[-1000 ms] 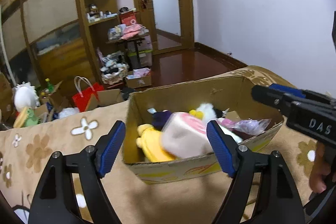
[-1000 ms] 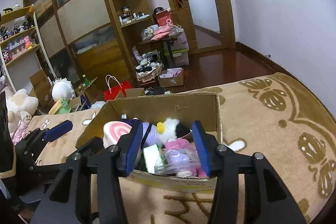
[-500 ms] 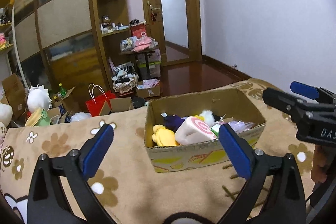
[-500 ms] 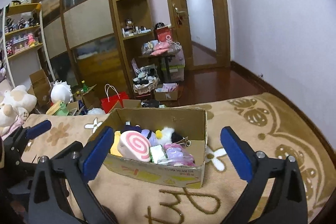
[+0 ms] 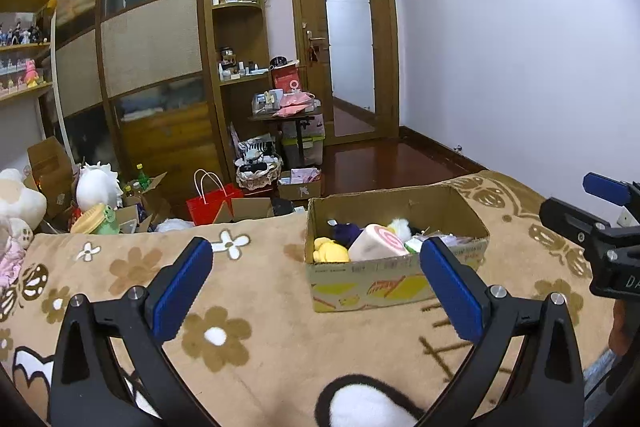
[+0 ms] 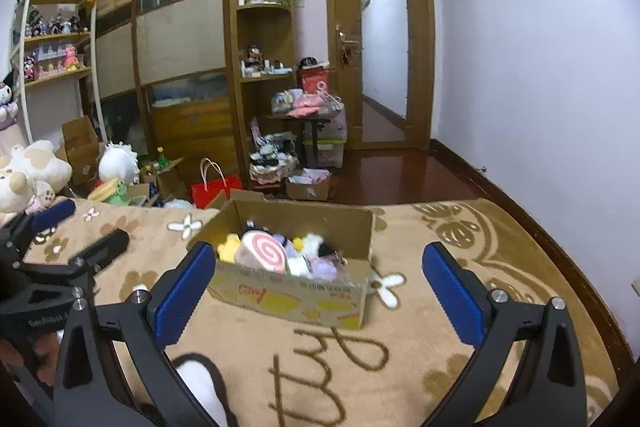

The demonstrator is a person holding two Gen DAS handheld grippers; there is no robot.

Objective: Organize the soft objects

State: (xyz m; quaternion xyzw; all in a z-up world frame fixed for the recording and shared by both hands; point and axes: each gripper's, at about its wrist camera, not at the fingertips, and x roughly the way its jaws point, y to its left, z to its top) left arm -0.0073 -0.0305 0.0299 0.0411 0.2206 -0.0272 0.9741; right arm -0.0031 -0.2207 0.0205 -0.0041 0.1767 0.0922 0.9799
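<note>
A cardboard box (image 5: 384,283) stands on the tan flowered blanket (image 5: 260,299), holding a pink swirl roll plush (image 5: 378,245), a yellow plush (image 5: 330,251) and other soft toys. My left gripper (image 5: 316,261) hovers back from the box, its jaws opening, with nothing between them. Its fingers (image 6: 68,231) show at the left of the right wrist view. My right gripper (image 6: 320,267) stands open and empty in front of the box (image 6: 296,297), where the swirl plush (image 6: 266,253) lies. A black and white plush (image 5: 360,403) lies just below the grippers.
Large plush toys (image 6: 28,171) sit at the left end of the blanket. Beyond the far edge the floor holds a red bag (image 5: 212,201), cardboard boxes and a basket. Wooden wardrobes, shelves and a door (image 5: 348,39) stand behind. A white wall runs along the right.
Both grippers have drawn back from the box and risen, and their jaws have spread wide. The swirl plush that was between the left jaws now lies in the box.
</note>
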